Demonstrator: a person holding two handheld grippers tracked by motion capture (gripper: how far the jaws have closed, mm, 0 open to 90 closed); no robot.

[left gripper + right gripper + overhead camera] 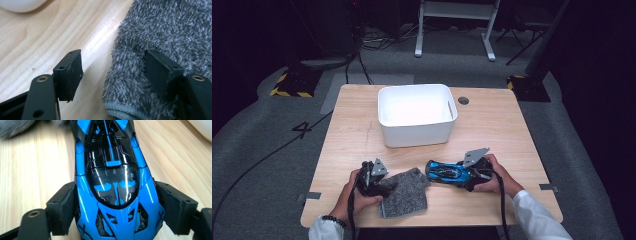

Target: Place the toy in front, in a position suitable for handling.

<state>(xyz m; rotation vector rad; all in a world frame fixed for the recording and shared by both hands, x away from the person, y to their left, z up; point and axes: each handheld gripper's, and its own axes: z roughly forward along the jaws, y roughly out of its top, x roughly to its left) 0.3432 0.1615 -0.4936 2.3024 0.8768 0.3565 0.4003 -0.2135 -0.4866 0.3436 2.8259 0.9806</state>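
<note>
1. My right gripper (pixel 115 207) has its pads pressed on both flanks of the blue toy car (pixel 451 173), which sits on the table (pixel 492 125) at near right; I judge it gripped. The car's near end is cut off at the bottom edge of the right gripper view.
2. My left gripper (pixel 113 72) stands partly open. One pad lies over the grey fleece cloth (pixel 404 192); the other hangs over bare wood. I cannot tell whether the pad on the cloth presses into it.
3. The cloth lies near centre, just left of the car. Its hem (pixel 117 111) runs out of the left gripper view.
4. The white bin (pixel 416 131) stands beyond both, mid-table. Its interior is overexposed, so contents are unreadable.
</note>
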